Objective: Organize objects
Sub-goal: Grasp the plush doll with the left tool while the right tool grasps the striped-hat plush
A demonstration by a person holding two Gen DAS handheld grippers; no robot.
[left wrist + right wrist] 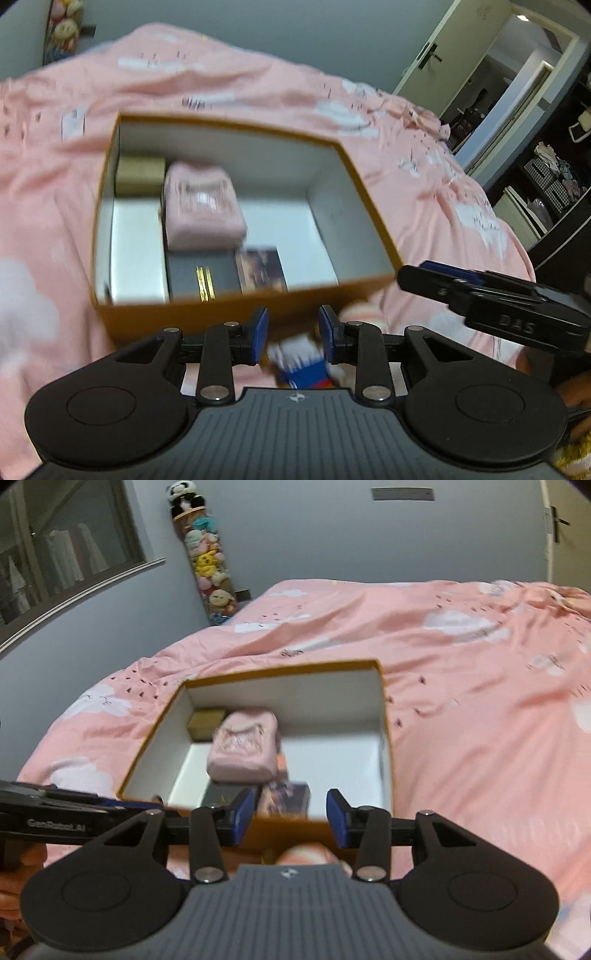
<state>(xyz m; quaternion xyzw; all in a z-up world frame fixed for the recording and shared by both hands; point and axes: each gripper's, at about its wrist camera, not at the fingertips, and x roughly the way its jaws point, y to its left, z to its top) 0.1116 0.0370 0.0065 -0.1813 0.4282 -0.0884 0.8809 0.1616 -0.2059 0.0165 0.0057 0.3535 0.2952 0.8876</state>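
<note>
Pink bedspread [461, 701] w/ white clouds covers the whole bed. On it, near edge: open orange box [236, 314], white inside. In box, far-left corner: small gold box [140, 175]; just right of it a pink pouch [203, 206]; white box [136, 247] along left wall; dark box [199, 275] and a printed card box [262, 269] at near wall. Left gripper [293, 334] near side of box, fingers narrow, blue/white item [299, 363] between them; grip unclear, blurred. Right gripper [290, 818] fingers apart, nothing between.
</note>
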